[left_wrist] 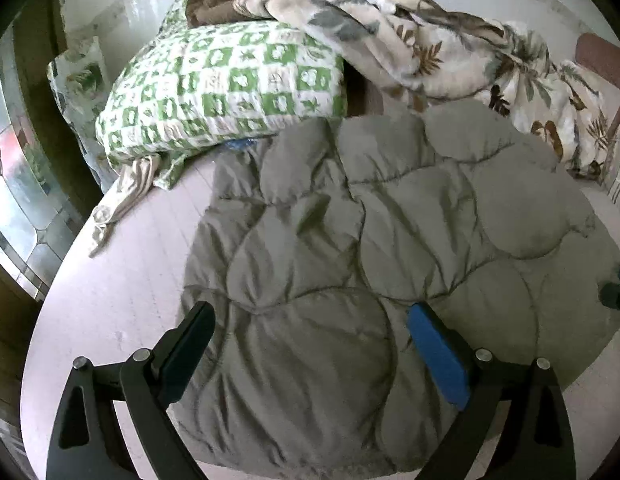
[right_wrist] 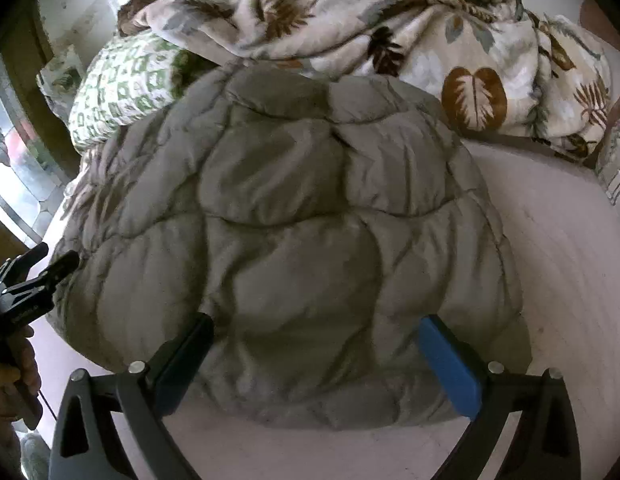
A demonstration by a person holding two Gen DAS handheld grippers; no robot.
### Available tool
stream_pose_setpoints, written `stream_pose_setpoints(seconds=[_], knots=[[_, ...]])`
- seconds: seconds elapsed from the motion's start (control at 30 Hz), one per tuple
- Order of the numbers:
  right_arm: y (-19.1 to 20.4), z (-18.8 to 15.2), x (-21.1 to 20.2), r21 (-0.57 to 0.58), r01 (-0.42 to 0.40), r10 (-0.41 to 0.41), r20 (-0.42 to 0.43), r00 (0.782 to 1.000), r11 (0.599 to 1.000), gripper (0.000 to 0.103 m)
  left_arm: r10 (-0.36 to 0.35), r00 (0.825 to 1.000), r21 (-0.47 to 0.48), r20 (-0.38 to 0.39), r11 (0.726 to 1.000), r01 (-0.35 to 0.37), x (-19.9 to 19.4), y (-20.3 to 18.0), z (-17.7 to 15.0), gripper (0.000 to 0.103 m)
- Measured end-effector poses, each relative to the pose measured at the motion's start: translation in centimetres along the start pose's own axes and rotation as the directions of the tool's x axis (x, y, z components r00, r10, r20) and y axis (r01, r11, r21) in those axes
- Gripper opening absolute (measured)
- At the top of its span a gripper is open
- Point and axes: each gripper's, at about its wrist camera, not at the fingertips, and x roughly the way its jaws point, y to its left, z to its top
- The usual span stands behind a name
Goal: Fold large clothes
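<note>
A grey quilted jacket [right_wrist: 285,240] is shown spread on the bed [right_wrist: 558,280], directly ahead of both wide-spread, empty grippers: left gripper [left_wrist: 310,344] at its left edge, right gripper [right_wrist: 318,356] nearer its middle.

We see the quilted jacket [left_wrist: 370,260] lying spread on the bed [left_wrist: 121,280], near its front edge. Behind it to the left a pillow [left_wrist: 225,92] rests at the bed's far left corner. Behind it to the right a blanket [left_wrist: 470,68] is heaped along the far edge, overlapping the pillow's top.
</note>
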Motion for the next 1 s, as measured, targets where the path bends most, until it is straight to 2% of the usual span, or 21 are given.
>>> stream_pose_setpoints(seconds=[0.2,0.33,0.47,0.73,1.0], knots=[[3.0,2.1,2.0,-0.047,-0.014,0.015,0.015,1.000,0.999,0.103,0.029,0.999,0.028,-0.032,0.999,-0.028,2.3,0.1,0.2,0.098],[3.0,3.2,5.0,-0.027,-0.009,0.008,-0.042,0.999,1.000,0.103,-0.012,0.998,-0.013,-0.058,1.000,0.012,4.1,0.6,-0.4,0.098],[2.7,3.8,5.7,-0.025,-0.018,0.016,-0.047,0.999,1.000,0.103,-0.003,0.999,0.001,-0.045,1.000,0.003,4.3,0.6,-0.2,0.099],[2.6,3.2,2.2,-0.009,-0.024,0.024,0.010,1.000,1.000,0.103,0.019,0.999,0.011,-0.040,1.000,-0.019,2.7,0.2,-0.3,0.098],[1.6,1.3,-1.7,-0.032,0.000,0.001,0.032,1.000,0.999,0.103,0.018,1.000,0.028,-0.010,0.999,-0.018,-0.8,0.0,-0.4,0.098]])
